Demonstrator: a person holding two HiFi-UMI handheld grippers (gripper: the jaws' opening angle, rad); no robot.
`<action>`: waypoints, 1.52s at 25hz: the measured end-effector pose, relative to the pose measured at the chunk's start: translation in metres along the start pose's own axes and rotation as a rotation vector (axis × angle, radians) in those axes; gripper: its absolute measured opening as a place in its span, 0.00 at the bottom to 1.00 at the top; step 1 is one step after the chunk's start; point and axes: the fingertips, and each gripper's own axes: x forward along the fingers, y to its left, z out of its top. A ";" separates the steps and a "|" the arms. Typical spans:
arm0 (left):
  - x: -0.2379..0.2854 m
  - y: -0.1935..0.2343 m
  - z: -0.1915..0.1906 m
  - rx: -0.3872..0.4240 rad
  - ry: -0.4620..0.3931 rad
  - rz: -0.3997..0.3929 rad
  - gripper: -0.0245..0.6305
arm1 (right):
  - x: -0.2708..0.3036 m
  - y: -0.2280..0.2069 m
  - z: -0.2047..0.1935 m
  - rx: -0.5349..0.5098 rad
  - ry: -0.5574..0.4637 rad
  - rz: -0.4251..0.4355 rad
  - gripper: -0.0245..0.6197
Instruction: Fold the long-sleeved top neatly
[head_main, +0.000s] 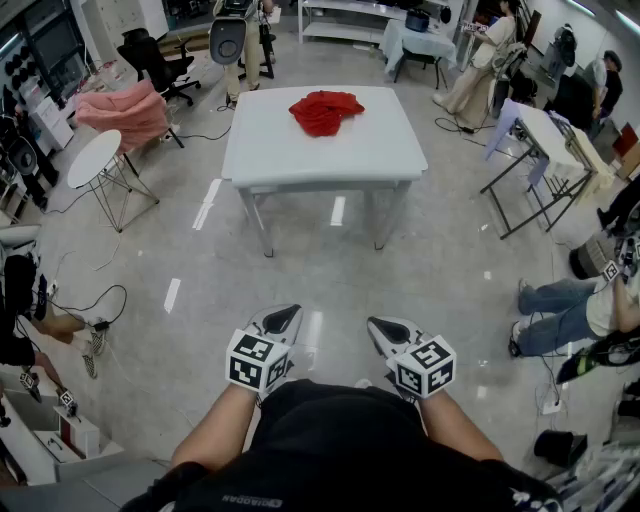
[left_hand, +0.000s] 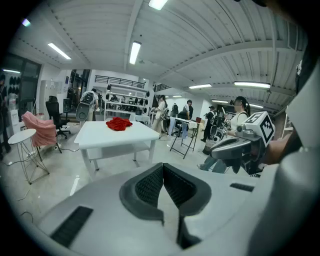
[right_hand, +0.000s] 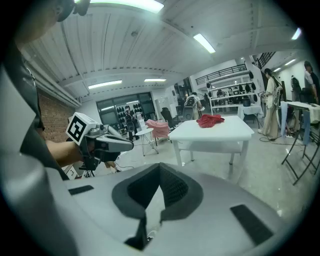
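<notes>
Jaws of left gripper (head_main: 283, 320) and right gripper (head_main: 386, 329) closed, empty; red top (head_main: 326, 110), seemingly crumpled, on white table (head_main: 300, 150)

Red cloth top (head_main: 325, 110), glossy floor (head_main: 330, 270)

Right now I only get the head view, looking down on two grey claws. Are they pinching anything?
Observer: No. The left gripper view shows the left gripper with its jaws closed together and nothing between them.
Operator: And the other claw?
Observer: The right gripper looks the same in its own view: jaws shut and empty.
Operator: Is there anything overhead that I miss?
Observer: Yes, long strip lights on a ribbed ceiling, well above the red top.
</notes>
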 end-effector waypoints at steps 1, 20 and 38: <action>0.001 -0.001 0.000 0.000 -0.001 0.000 0.04 | -0.001 -0.001 0.000 0.000 0.001 -0.001 0.04; -0.005 0.015 -0.002 -0.006 -0.008 -0.014 0.04 | 0.022 0.014 0.002 -0.027 0.033 0.011 0.05; -0.051 0.085 -0.014 0.014 -0.010 -0.034 0.04 | 0.075 0.066 0.021 -0.049 0.023 -0.044 0.05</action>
